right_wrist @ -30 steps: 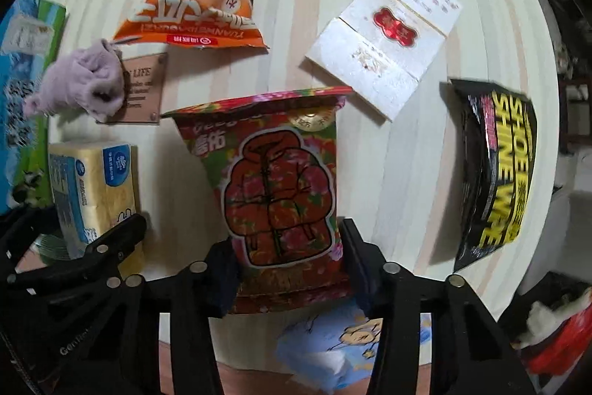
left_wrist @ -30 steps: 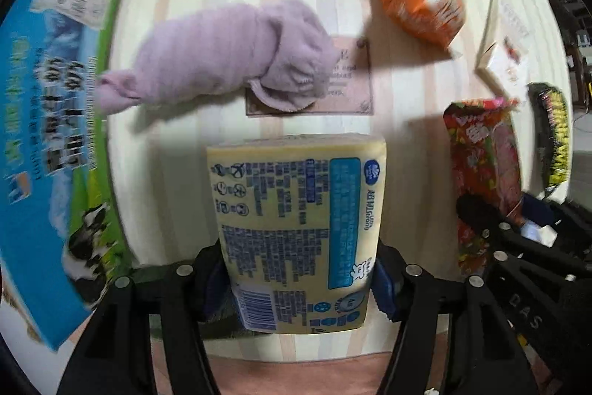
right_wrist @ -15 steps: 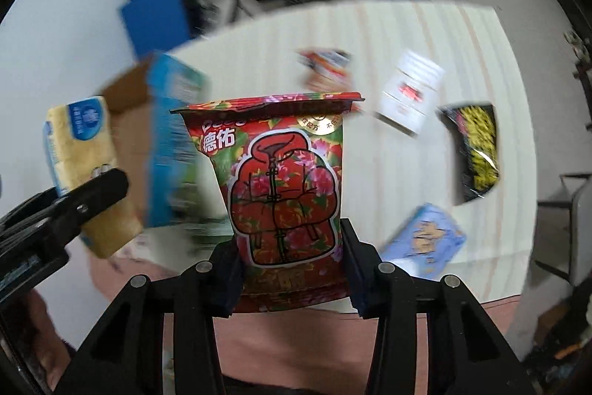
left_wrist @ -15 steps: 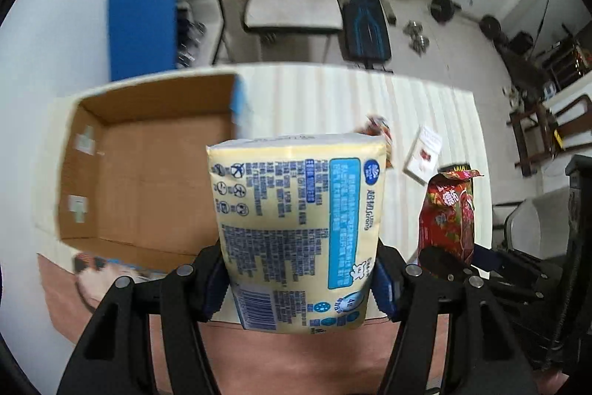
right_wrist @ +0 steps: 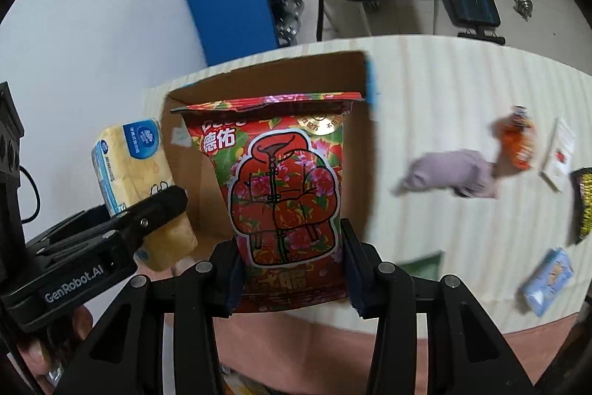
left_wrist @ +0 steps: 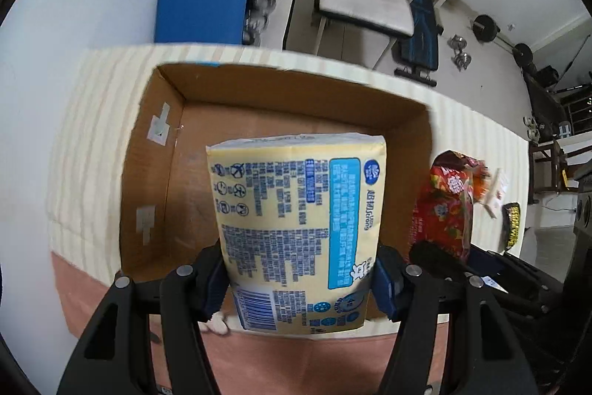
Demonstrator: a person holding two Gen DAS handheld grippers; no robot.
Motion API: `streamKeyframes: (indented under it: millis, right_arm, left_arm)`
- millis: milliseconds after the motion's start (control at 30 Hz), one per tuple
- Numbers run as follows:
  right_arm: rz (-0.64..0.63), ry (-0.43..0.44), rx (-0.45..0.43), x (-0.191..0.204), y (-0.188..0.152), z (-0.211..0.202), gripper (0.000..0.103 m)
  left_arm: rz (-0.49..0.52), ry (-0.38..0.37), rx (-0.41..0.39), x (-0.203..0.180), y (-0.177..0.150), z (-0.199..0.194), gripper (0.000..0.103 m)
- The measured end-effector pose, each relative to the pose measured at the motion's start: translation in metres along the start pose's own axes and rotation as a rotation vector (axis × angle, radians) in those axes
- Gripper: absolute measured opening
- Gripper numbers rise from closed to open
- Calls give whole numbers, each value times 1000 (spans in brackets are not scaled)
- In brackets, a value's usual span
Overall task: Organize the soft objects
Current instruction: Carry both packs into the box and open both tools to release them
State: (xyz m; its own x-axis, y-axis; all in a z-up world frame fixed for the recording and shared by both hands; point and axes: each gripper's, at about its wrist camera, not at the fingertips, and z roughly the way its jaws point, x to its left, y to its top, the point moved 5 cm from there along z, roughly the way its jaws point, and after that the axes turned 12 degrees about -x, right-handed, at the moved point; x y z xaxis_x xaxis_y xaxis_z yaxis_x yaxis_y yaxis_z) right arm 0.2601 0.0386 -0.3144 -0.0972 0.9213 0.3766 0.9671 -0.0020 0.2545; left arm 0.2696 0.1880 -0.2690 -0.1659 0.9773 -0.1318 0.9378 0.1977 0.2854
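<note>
Now the left gripper [left_wrist: 299, 280] stays clamped on the yellow tissue pack [left_wrist: 296, 228], the right gripper [right_wrist: 292, 265] on the red floral packet [right_wrist: 285, 187]; both have swung from the table to directly before the open cardboard box [left_wrist: 155, 150], ready for dropping in.

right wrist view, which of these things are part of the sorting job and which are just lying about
In the job: yellow tissue pack in the left gripper; red floral packet in the right gripper; open cardboard box; lilac cloth on the striped table.

Lying about: orange snack bag, white booklet, black-and-yellow packet, light blue pack.
</note>
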Motion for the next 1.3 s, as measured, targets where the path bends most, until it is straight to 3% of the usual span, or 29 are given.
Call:
streamKeyframes:
  millis: [267,533,633,667,700,733,833,900,967,1067,1300]
  right_arm:
    - [27,-110,66,20,18,121,47]
    - [14,-188,90,22,25,175,47]
    - [-19,-203,81,25,28,182,53]
    - [-37,-209,78,27,28,182,73]
    - [-51,-213,80,29,27,183,85]
    - [-63,-233,86,29,25,182,90]
    - [-51,-211,96,29,23,177,90]
    - [-65,-224,88,28,24,173,90]
    - [-64,-240,88,26,24,167,98]
    - [-69,-240,83,26,20,156,103]
    - [-88,-235,72,27,-4,133,103]
  left_arm:
    - [26,-63,140,42,27,90,61]
    - [69,-108,231,39,35,134,62]
    - [63,-89,268,40,32,143,62]
    - [63,-93,278,40,31,143,64]
    - [64,-96,273,40,31,142,69]
    - [65,-99,268,40,32,140,72]
    - [67,-94,252,43,32,130,77]
    - [73,-93,239,44,30,122,87]
    - [83,-87,221,49,27,116,92]
    - [85,-89,207,55,19,104,92]
    - [79,-60,128,67,-5,68,92]
